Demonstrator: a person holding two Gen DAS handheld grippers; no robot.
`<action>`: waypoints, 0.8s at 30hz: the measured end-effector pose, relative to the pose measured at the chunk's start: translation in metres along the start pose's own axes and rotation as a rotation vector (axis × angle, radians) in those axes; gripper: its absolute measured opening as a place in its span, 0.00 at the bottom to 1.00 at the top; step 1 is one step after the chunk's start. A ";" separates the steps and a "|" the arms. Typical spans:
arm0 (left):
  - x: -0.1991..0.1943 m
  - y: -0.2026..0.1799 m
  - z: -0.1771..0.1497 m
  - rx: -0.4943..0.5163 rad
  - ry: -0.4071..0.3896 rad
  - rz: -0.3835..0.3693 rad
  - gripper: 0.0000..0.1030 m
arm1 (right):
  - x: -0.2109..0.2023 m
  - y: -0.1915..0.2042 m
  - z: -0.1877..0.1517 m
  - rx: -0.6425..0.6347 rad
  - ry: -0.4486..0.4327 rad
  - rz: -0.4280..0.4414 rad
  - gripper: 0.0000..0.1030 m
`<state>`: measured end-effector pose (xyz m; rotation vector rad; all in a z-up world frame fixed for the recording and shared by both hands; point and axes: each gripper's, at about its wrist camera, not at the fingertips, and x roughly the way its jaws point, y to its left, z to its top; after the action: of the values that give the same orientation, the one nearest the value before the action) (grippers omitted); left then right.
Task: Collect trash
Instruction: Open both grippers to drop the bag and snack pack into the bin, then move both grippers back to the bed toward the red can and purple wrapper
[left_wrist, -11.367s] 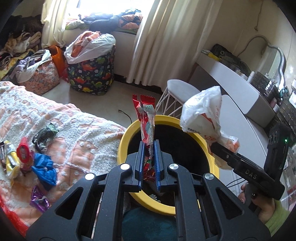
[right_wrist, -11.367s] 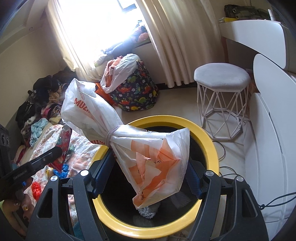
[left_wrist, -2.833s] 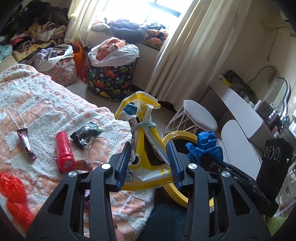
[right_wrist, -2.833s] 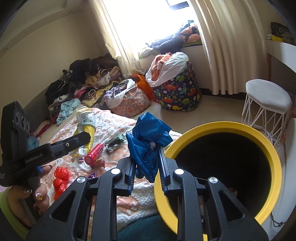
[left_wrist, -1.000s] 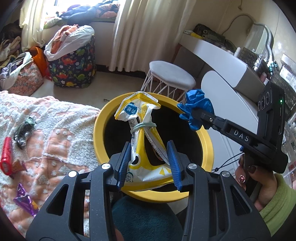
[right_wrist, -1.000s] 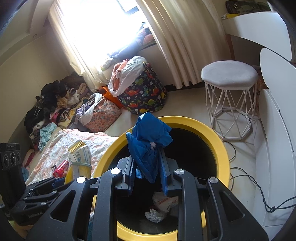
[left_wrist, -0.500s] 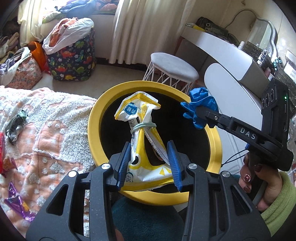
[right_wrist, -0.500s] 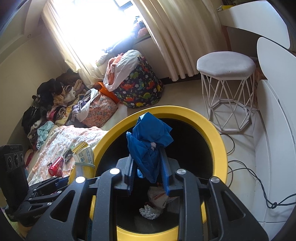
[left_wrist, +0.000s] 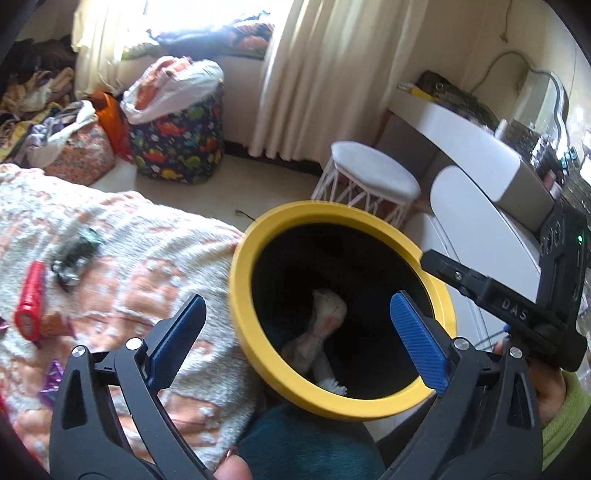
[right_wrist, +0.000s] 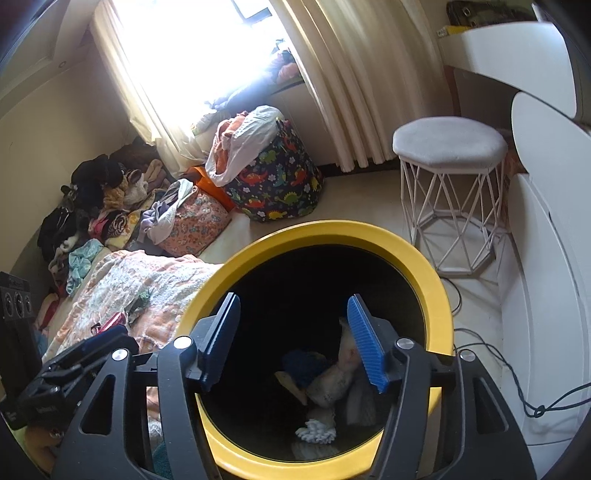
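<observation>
Location: a home bedroom, identified by the blanketed bed (left_wrist: 122, 236), window curtains (right_wrist: 354, 74), clothing piles (right_wrist: 99, 206) and vanity stool (right_wrist: 448, 142).

A blanketed bed (left_wrist: 155, 254) bears a red wrapper (left_wrist: 30, 299) and dark wrapper (left_wrist: 72, 254).

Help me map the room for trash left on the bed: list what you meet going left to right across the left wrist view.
red wrapper → dark crumpled wrapper → dinosaur-print hamper → yellow-rimmed bin → white stool → right gripper

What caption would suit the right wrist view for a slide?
Right gripper, open and empty, above the yellow-rimmed bin that holds a blue bag and other trash.
</observation>
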<state>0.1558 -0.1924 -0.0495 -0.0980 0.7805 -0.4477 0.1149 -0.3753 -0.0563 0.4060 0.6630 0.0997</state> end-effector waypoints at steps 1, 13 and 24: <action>-0.004 0.002 0.001 0.000 -0.015 0.012 0.89 | -0.002 0.004 0.000 -0.007 -0.008 0.001 0.61; -0.042 0.018 0.010 -0.012 -0.136 0.080 0.89 | -0.015 0.036 0.000 -0.085 -0.038 0.038 0.65; -0.063 0.039 0.012 -0.047 -0.191 0.127 0.89 | -0.015 0.072 -0.004 -0.156 -0.031 0.091 0.67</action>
<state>0.1389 -0.1312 -0.0087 -0.1322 0.6061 -0.2949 0.1030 -0.3116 -0.0218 0.2868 0.6016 0.2293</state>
